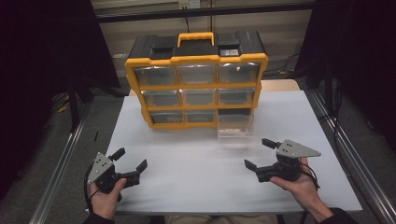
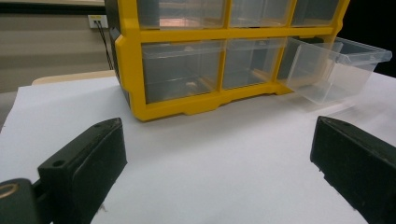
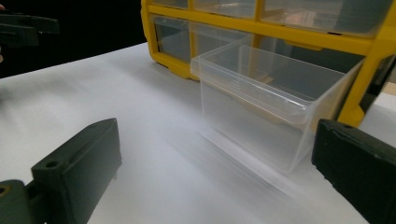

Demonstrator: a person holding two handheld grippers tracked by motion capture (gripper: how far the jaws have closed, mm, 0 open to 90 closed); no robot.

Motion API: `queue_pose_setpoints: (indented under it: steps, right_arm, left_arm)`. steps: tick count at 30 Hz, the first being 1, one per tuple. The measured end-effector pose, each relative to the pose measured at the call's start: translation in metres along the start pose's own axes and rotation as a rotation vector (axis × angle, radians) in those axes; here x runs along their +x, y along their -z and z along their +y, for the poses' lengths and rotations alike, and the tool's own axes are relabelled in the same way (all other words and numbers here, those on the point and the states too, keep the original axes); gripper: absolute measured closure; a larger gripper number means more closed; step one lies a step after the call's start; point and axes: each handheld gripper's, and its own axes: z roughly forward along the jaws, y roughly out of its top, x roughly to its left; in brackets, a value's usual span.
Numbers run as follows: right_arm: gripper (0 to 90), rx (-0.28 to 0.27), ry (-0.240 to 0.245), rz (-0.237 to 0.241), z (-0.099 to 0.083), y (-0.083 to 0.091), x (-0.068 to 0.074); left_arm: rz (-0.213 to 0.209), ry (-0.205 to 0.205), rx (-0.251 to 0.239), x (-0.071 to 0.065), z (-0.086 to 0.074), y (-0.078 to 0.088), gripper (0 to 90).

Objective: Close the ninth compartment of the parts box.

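Note:
A yellow and black drawer organizer [image 1: 196,84] [image 2: 187,100] [image 3: 364,46] stands at the back of the white table [image 1: 187,158], with clear plastic drawers in three rows. Its bottom right drawer [image 1: 235,126] [image 2: 336,67] [image 3: 271,100] is pulled out and looks empty. My left gripper [image 1: 130,157] [image 2: 217,163] rests near the front left, held by a hand, jaws wide apart with nothing between them. My right gripper [image 1: 261,153] [image 3: 217,163] sits at the front right, open and empty, pointing at the pulled-out drawer.
Metal rails [image 1: 60,163] run along both sides of the table. A wall socket with cables [image 2: 98,21] sits behind the organizer. Bare white tabletop lies between the grippers and the organizer.

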Motion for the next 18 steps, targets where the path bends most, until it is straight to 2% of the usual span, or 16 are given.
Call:
queue_pose_setpoints:
  steps: [4,5,12,18]
  right_arm:
    - [8.2,0.008,-0.018,0.029,0.001,-0.005,0.002]
    - [11.4,0.013,-0.016,0.035,0.001,-0.009,0.002]
    - [17.8,0.028,-0.032,0.039,0.0,-0.02,0.001]
    - [30.2,0.036,-0.028,0.04,0.0,-0.027,0.003]
  left_arm:
    - [0.004,-0.003,-0.001,0.0,0.0,0.0,3.4]
    - [0.005,-0.004,-0.001,0.0,0.0,0.0,3.4]
    - [0.005,-0.005,-0.001,0.001,0.0,0.0,3.4]
    - [0.004,-0.005,-0.001,0.001,0.0,0.0,3.4]
